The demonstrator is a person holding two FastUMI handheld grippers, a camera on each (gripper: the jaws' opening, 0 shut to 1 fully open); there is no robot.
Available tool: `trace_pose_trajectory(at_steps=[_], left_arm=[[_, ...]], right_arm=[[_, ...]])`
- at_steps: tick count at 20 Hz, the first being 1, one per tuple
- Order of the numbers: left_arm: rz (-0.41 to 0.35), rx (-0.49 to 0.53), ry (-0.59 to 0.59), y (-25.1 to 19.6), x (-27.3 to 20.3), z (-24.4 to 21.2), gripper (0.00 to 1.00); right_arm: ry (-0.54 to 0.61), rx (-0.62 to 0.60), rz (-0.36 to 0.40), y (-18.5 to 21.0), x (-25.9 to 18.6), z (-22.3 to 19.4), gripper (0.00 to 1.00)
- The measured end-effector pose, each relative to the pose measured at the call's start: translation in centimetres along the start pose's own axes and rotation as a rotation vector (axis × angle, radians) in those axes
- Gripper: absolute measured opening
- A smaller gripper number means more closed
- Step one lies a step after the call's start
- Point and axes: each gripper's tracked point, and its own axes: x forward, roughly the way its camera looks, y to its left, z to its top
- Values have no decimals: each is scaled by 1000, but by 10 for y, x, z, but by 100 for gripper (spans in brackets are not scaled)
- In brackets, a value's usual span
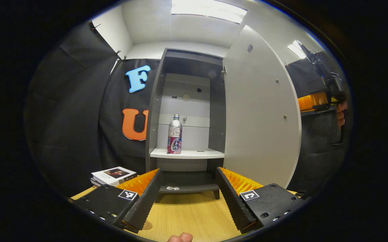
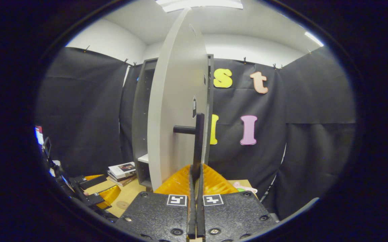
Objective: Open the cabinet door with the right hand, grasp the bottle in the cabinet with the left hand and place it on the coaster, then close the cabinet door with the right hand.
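While right gripper jaws pinch the handle, left gripper jaws spread toward cabinet's shelved bottle.

The left hand-held gripper points forward, fingers spread wide; the right hand-held gripper has fingers pressed together.

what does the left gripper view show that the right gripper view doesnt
Left gripper view alone: the bottle standing upright on the white shelf inside the cabinet, the door's inner face, and the left gripper with its jaws wide apart, pointed at the shelf.

Right gripper view alone: the dark door handle, with the right gripper shut on it, and the door's edge.

Both: the open door, the stack of books on the wooden table, and the black cloth wall.
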Motion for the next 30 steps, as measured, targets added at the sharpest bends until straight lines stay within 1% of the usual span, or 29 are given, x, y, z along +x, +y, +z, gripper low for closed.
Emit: trace_pose_trajectory(at_steps=[2,6,9,11,12,13,14,16,17,19,21,22,24,25,27,29,30], left_arm=[[0,-2,0,-2,0,-1,95],[-11,-9,3,-11,0,-2,95],[-29,-26,5,-19,3,-3,95],[-33,-28,7,-22,4,-4,95],[-32,-26,6,-23,5,-4,95],[-34,-24,7,-23,6,-5,95],[-35,-23,9,-23,7,-5,95],[-41,-25,4,-31,7,-3,95],[-43,-24,1,-32,7,-2,95],[-43,-16,2,-31,9,-2,95],[-36,-2,6,-29,11,-1,95],[-30,3,3,-25,12,2,95],[-22,14,-13,-19,17,9,95],[-19,23,-18,-15,22,13,95],[-17,39,-22,-10,31,20,95],[-13,50,-29,-5,42,26,95],[0,63,-30,0,48,30,95]], right_arm=[[-1,-11,-24,-8,1,-1,4],[-11,-22,-47,-17,1,0,4],[-19,42,-54,-22,-3,-3,4],[-34,73,-61,-31,-14,-6,4],[-61,90,-39,-33,-24,-4,4],[-83,105,-33,-38,-34,0,4],[-85,101,-44,-48,-41,-2,4],[-87,80,-98,-71,-52,-8,4],[-86,81,-109,-74,-54,-8,4],[-78,107,-119,-77,-53,-14,4],[-75,127,-113,-80,-48,-20,4],[-73,133,-112,-82,-44,-22,7],[-81,136,-110,-86,-36,-22,20],[-81,135,-106,-84,-33,-23,39],[-91,131,-101,-84,-27,-21,57],[-104,133,-90,-82,-23,-16,62],[-94,129,-95,-83,-20,-17,65]])
